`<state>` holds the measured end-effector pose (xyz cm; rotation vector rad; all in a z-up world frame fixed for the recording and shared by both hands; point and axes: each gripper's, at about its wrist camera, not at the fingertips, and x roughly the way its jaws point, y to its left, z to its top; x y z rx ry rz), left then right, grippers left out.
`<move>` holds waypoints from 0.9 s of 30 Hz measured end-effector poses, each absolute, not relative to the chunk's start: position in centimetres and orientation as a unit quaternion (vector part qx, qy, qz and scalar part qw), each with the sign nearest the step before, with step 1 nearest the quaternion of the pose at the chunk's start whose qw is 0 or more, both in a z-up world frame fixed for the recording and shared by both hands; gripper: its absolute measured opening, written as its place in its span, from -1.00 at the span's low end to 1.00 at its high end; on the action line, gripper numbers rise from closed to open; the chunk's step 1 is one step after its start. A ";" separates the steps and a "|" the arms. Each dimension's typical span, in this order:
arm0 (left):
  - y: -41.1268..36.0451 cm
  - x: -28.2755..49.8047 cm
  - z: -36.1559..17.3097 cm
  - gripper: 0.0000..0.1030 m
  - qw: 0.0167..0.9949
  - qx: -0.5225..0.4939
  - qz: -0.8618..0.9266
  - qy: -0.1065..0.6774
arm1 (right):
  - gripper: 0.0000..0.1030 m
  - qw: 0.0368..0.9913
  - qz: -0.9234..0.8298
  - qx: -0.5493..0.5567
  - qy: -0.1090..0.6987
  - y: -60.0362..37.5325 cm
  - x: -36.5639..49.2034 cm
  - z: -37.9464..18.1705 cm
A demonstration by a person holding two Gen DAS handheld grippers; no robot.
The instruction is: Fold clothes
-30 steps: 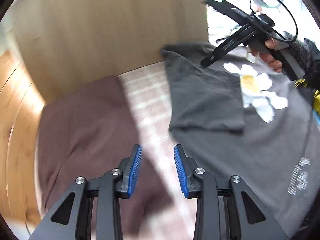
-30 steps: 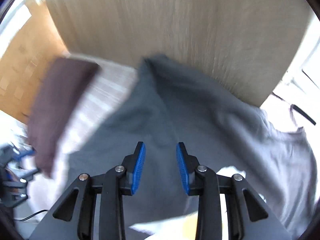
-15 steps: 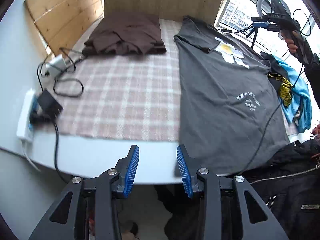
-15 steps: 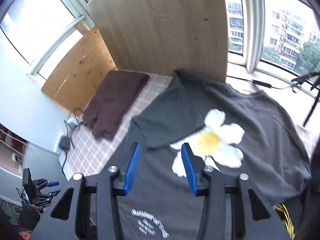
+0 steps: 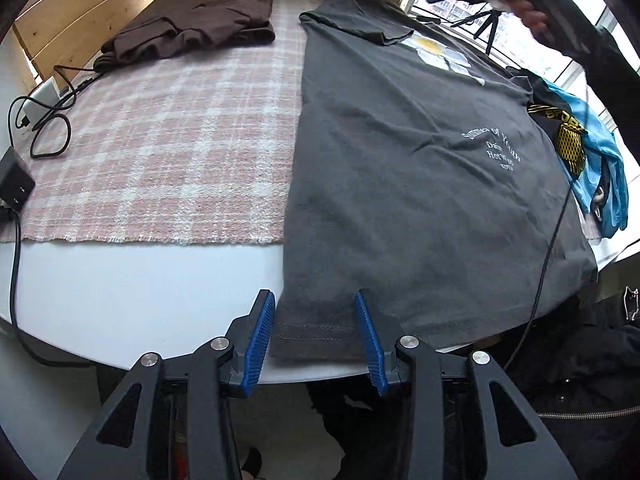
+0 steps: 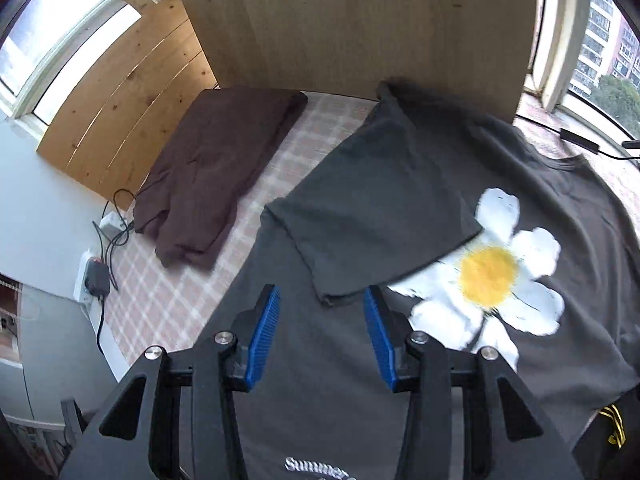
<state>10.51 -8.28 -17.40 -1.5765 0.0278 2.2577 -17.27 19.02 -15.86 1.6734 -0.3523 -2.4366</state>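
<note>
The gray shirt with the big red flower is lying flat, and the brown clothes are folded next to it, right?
Almost. The flower on the gray shirt is white with a yellow middle, not red; the right wrist view shows it. The brown clothes are folded beside it.

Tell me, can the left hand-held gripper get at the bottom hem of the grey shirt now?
Probably yes. The left hand-held gripper is open, and the hem of the grey shirt lies flat at the table edge right between its fingers, with nothing covering it.
</note>
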 end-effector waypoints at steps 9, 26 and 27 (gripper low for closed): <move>-9.2 12.2 -14.6 -0.92 0.271 -0.510 0.816 -0.027 | -0.16 0.015 -0.780 0.618 -0.101 10.7 -27.3 -23.0; -6.4 14.2 -8.9 -0.92 0.362 -0.447 0.818 -0.001 | -0.84 0.002 -0.790 0.597 -0.141 14.8 -24.8 -20.1; -5.6 14.4 -8.7 -0.92 0.366 -0.446 0.816 0.004 | -0.84 0.004 -0.794 0.590 -0.146 15.7 -24.0 -19.3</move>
